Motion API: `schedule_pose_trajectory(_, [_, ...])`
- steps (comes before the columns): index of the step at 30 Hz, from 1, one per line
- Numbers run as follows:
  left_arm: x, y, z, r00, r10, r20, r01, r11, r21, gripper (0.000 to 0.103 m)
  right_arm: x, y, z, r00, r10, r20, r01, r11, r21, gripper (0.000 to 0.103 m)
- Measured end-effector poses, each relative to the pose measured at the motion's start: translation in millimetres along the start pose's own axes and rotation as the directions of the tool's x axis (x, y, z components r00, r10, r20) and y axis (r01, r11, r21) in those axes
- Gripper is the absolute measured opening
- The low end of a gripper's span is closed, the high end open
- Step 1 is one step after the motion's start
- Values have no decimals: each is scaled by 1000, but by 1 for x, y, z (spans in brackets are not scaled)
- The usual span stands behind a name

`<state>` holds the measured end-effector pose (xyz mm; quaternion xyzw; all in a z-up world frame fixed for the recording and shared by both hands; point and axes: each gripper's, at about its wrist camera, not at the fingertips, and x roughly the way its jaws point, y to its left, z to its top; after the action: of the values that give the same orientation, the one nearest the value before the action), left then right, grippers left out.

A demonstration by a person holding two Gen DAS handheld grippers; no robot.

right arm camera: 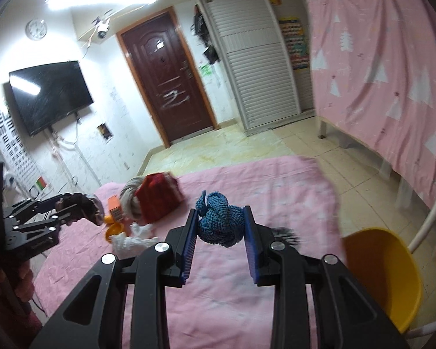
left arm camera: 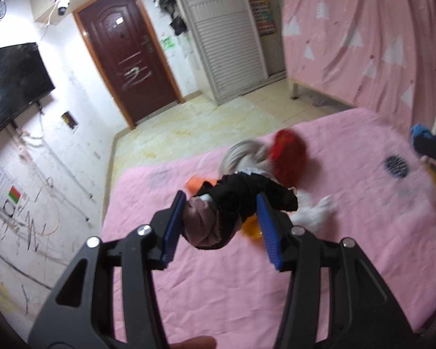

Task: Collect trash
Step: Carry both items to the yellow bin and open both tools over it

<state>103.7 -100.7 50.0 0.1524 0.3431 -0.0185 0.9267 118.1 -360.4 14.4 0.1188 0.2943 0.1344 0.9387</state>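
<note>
Right tongs (right arm camera: 220, 237) are clamping a blue knitted bundle (right arm camera: 219, 222) above the pink bed sheet (right arm camera: 218, 305), with the yellow plastic bucket (right arm camera: 383, 276) just to their right. The grip is biting only the bundle's sides, so it is risking slipping out short of the bucket. Left tongs (left arm camera: 221, 226) are pinching a dark black-and-mauve cloth wad (left arm camera: 232, 212) whose loose end is hanging out; it could be snagging or dropping onto the pile beyond: red fuzzy item (left arm camera: 287, 157), orange box (right arm camera: 115, 207), white crumpled plastic (right arm camera: 130, 240).

Rough blue knitted bundle (right arm camera: 221, 221), matt wrinkled pink cloth sheet (right arm camera: 247, 186), glossy yellow plastic bucket (right arm camera: 392, 276)
</note>
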Motion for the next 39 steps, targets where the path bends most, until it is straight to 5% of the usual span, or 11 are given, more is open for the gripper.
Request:
schedule_pose_trajectory(13, [-17,-105,37,985,-160,65,151,981,122,47,-58,-78,-5,989,-124,79,114,987,116,24])
schedule_pose_trajectory(21, [-26,-190,67,929,-368,39,357,920,161,48,-82,-123,-10,971,-202,128,174,964,200,24])
schedule_pose_trajectory(28, [-20,-257,84,889,-458,-12,451,870,201,59,-101,-154,-16,952,-256,165,206,940,271,24])
schedule_pose_trajectory(32, [-17,-276,89,892,-451,-23,446,872,200,71,-102,-167,-19,952,-262,159,207,932,297,25])
schedule_pose_trajectory(36, [-14,-271,89,896,-443,-33,441,879,181,71,-94,-172,-23,958,-257,129,208,928,308,29])
schedule_pose_trajectory(39, [-14,-259,88,898,-439,-33,439,885,157,71,-83,-173,-25,962,-253,100,213,928,304,50])
